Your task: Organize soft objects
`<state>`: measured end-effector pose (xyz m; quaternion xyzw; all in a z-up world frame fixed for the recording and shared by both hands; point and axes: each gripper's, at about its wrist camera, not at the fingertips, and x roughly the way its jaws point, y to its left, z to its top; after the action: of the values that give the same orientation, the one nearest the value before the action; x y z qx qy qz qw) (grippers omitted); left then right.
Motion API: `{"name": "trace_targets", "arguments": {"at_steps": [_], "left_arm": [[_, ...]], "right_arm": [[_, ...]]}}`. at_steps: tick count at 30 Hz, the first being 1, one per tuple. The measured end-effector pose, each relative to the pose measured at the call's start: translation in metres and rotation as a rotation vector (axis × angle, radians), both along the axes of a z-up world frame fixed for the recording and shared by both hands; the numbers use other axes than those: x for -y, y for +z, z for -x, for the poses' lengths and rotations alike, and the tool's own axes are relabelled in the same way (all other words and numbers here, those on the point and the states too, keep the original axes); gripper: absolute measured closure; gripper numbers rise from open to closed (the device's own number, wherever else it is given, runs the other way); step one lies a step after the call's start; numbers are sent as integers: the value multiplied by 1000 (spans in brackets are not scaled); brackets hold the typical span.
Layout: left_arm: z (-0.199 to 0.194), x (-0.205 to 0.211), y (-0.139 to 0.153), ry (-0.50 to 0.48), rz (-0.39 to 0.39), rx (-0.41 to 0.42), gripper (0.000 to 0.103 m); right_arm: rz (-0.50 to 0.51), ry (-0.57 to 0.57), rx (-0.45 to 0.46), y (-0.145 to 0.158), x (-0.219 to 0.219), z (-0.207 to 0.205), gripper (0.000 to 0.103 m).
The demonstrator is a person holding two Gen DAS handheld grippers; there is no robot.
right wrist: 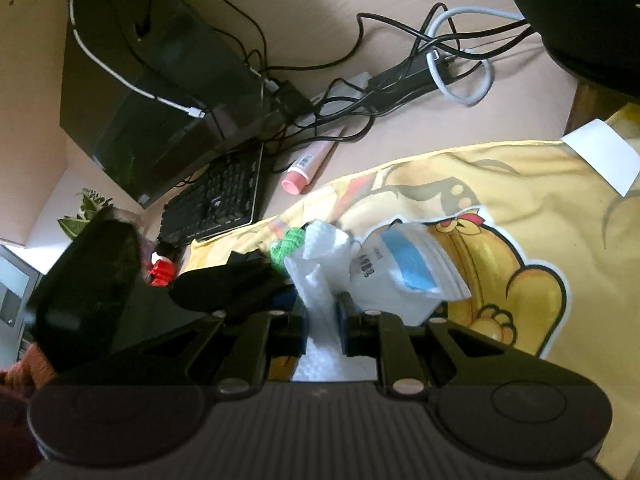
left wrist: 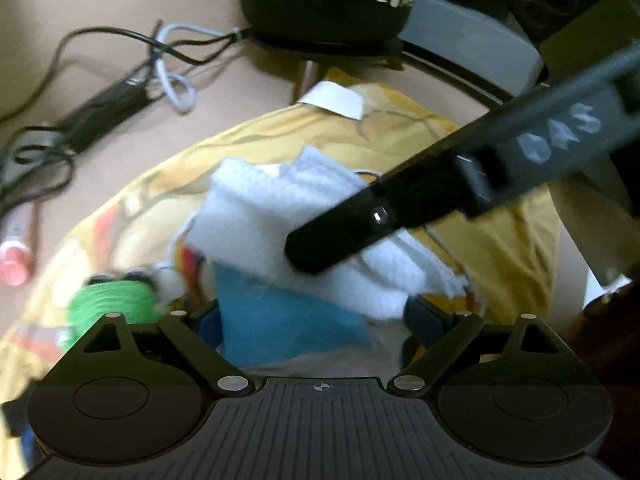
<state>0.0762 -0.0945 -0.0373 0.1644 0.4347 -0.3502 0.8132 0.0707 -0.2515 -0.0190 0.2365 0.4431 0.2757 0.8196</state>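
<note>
Right gripper (right wrist: 322, 326) pinched nearly closed on a white cloth (right wrist: 320, 276), white-and-blue mask pack (right wrist: 404, 276) just beside it on the yellow cartoon blanket (right wrist: 540, 208), left gripper (left wrist: 316, 320) spread wide, gripping nothing, above blue fabric (left wrist: 280, 320), green yarn (left wrist: 112, 300) nearby

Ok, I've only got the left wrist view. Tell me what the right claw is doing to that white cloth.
Observer: The right claw is shut on the white cloth, which is bunched between its pads.
Operator: Now report what's past the yellow cloth's left edge.
Observer: A black keyboard lies right against the yellow cloth.
Operator: Name anything small near it.
Observer: A small red toy sits by the keyboard's near corner.
</note>
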Motion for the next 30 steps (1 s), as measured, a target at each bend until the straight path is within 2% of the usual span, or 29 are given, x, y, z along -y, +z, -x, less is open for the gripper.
{"name": "trace_targets", "arguments": {"at_steps": [6,13,20,22,25,28,30], "left_arm": [[27,-3,20,-10,-86,167,8],[23,14,7,-36,-139,169,7],[37,26,-11,-158,-285,286,6],[35,24,-11,-165,-270,287,6],[28,23,-8,-161,-233,265,5],[19,21,-1,-136,-139,212,5],[12,16,3,-111,-53,150,5]], "right_arm": [[25,-67,-54,-16,12,-11,85],[116,-134,-98,-34,26,-14,85],[86,-125,-125,-44,24,-20,84],[80,-107,-117,-43,20,-22,79],[59,-88,-105,-36,18,-20,82],[27,-73,-85,-24,19,-14,90],[2,-61,-68,-15,21,-9,90]]}}
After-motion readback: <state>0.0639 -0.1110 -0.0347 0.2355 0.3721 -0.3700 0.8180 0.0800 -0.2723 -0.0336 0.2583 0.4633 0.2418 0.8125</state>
